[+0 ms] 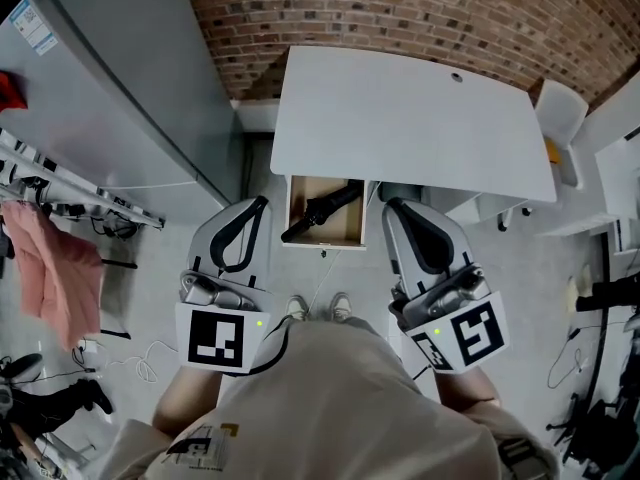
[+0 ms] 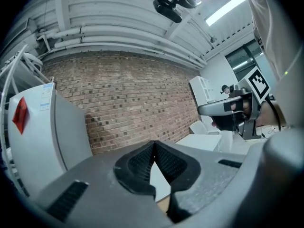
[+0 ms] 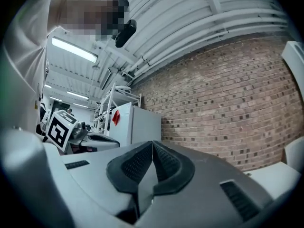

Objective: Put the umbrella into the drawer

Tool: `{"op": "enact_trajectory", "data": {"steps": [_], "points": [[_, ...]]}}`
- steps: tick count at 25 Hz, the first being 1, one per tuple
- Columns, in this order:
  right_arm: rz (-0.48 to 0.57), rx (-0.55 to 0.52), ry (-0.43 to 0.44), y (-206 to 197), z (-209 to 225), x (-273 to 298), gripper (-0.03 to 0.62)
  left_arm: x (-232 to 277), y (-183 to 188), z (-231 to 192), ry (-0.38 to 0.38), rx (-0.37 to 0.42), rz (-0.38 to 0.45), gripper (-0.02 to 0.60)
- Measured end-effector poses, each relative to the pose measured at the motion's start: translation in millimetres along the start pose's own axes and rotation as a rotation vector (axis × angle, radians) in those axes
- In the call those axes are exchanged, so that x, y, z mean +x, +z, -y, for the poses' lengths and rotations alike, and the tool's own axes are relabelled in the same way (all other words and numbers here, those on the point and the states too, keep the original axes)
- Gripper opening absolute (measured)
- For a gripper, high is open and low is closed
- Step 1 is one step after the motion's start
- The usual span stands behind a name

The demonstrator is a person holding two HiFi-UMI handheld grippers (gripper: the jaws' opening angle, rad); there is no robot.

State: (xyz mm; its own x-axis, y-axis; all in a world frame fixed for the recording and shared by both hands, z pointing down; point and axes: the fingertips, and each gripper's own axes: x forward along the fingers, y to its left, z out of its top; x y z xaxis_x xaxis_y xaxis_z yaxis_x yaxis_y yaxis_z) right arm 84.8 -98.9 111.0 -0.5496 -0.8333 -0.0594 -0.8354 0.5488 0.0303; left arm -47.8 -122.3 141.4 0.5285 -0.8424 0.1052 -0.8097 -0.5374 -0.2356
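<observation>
Jaws on both grippers are pressed together with nothing between them. The left gripper (image 1: pixel 262 204) and right gripper (image 1: pixel 392 206) are held low on either side of the drawer (image 1: pixel 346 228), touching nothing. The black folded umbrella (image 1: pixel 322 211) lies diagonally inside the open drawer, under the front edge of the desk (image 1: pixel 400 118). The task looks done. Only shutting the drawer may be left, if that is wanted.

We see a black umbrella (image 1: pixel 320 211), a light brown drawer (image 1: pixel 352 230) and a white table (image 1: pixel 410 118). The wall (image 1: pixel 400 8) is red-brown brick. Our left gripper (image 1: pixel 262 204) and right gripper (image 1: pixel 392 206) are grey with black pads, and both have black and white squares. The cloth (image 1: pixel 45 258) is pink, and the fridge (image 1: pixel 120 78) is grey.
</observation>
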Motion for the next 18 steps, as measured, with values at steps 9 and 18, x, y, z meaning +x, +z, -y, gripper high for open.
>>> {"op": "enact_trajectory", "data": {"steps": [9,18], "points": [[-0.08,0.032,0.01,-22.7,1.6,7.3,0.008,4.4,-11.3,0.3,0.002,-0.02,-0.01,0.009],[-0.079,0.017,-0.003,-19.6,3.4,5.1,0.008,2.3,-10.6,3.6,-0.005,-0.014,-0.015,0.009]]}}
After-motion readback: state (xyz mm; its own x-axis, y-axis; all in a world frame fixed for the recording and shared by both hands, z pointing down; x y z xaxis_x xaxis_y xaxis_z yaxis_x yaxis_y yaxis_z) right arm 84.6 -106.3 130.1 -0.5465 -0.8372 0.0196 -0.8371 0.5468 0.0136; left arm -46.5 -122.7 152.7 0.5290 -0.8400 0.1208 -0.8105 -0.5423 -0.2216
